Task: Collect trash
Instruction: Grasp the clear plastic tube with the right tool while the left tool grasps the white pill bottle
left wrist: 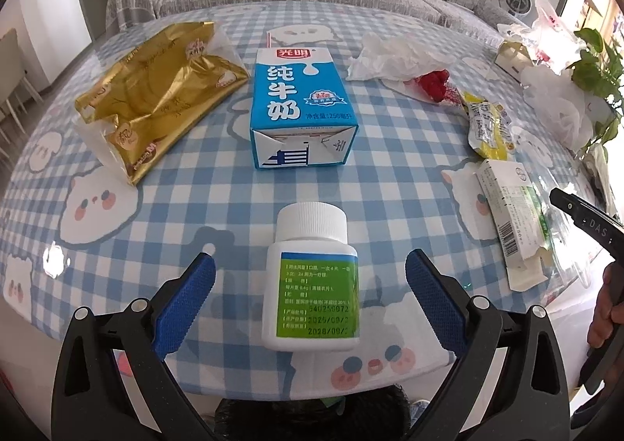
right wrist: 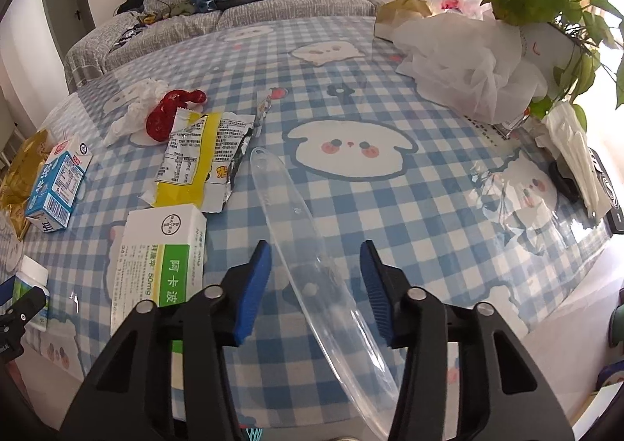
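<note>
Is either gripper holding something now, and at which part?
Nothing is held. The left gripper is open around the pill bottle; the right gripper straddles the clear plastic piece without touching.

White pill bottle (left wrist: pixel 310 281), capped, green label up, lies on its side at the near table edge. Beyond it lies the blue milk carton (left wrist: pixel 303 105), flat; left of the carton, a crumpled gold bag (left wrist: pixel 156 97); right, white tissue (left wrist: pixel 394 56), red wrapper (left wrist: pixel 435 84), yellow packet (left wrist: pixel 489 125), white medicine box (left wrist: pixel 511 214) (flap open).
</note>
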Action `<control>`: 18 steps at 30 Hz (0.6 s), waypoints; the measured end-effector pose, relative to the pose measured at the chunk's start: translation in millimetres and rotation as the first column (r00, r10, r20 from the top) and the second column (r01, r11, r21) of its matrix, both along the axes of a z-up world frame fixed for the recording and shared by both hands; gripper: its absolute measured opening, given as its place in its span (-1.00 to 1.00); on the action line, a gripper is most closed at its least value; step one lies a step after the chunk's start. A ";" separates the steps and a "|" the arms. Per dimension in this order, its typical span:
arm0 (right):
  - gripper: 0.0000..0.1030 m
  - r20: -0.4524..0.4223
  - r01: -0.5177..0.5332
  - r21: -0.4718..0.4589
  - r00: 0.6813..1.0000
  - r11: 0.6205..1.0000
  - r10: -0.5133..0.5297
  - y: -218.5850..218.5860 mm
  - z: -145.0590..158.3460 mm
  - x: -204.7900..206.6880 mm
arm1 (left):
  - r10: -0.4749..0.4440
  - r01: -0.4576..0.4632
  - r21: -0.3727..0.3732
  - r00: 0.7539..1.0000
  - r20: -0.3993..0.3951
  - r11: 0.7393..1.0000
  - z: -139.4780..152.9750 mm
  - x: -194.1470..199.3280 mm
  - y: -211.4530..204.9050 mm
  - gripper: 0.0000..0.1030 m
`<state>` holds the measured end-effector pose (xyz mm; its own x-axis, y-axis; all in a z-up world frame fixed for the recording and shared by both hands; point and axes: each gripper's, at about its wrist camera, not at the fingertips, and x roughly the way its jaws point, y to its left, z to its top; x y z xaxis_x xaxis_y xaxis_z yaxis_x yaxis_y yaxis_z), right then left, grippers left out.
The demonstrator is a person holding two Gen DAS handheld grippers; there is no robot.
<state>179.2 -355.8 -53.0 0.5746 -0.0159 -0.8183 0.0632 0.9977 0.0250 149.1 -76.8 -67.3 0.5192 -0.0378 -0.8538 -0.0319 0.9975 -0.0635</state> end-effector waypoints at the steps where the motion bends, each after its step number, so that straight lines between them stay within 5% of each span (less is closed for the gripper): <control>1: -0.22 -0.001 0.001 0.001 1.000 1.000 -0.001 0.5 -0.4 0.9 | 0.002 -0.002 0.001 1.000 -0.001 1.000 -0.6 0.5 0.0 0.79; 14: -0.42 -0.011 0.007 0.005 1.000 1.000 -0.007 0.6 -4.0 7.1 | -0.045 0.046 0.021 0.999 -0.020 0.999 -8.0 3.4 -11.4 0.19; 18: -0.52 -0.009 -0.001 0.003 1.000 1.000 0.001 1.7 -5.1 5.8 | -0.042 0.042 0.030 0.999 -0.010 0.999 -6.5 2.7 -10.6 -0.22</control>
<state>185.1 -354.1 -58.1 0.5674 -0.0124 -0.8233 0.0623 0.9977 0.0279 151.7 -87.4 -73.8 0.5097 -0.0331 -0.8597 0.0095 0.9994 -0.0328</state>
